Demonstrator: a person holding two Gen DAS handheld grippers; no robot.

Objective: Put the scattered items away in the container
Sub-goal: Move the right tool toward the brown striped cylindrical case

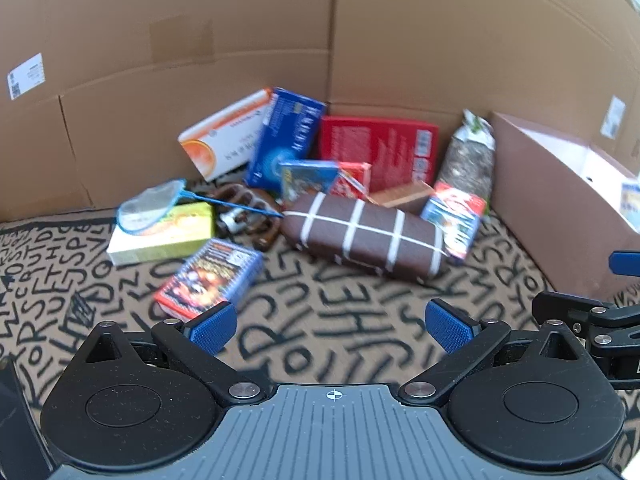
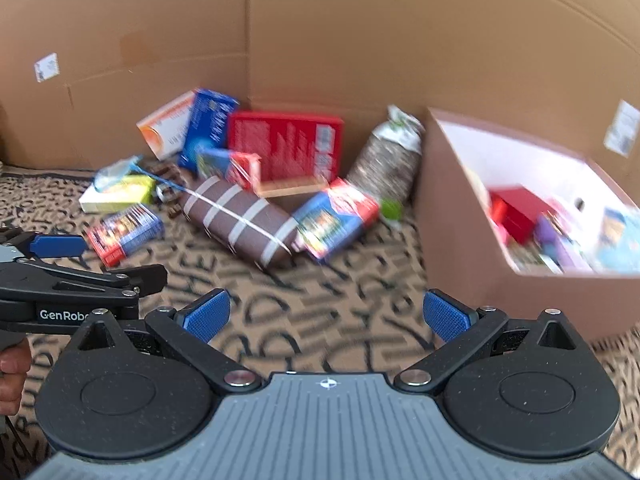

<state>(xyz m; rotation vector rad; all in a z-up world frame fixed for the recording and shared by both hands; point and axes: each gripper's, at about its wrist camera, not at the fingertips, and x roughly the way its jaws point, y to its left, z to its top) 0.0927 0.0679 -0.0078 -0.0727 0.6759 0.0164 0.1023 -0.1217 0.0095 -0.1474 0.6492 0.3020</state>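
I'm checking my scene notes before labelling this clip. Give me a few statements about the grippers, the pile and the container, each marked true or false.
1. Both the left gripper and the right gripper are open and hold nothing. True.
2. The brown container box has nothing in it. False: several items already lie inside, though blurred.
3. The blue-rimmed small net rests on top of the yellow-green box. True.
4. The brown pouch with white stripes is inside the container. False: it lies on the lettered mat, left of the container.
5. The red box stands in front of the pouch. False: it is behind it, near the cardboard wall.
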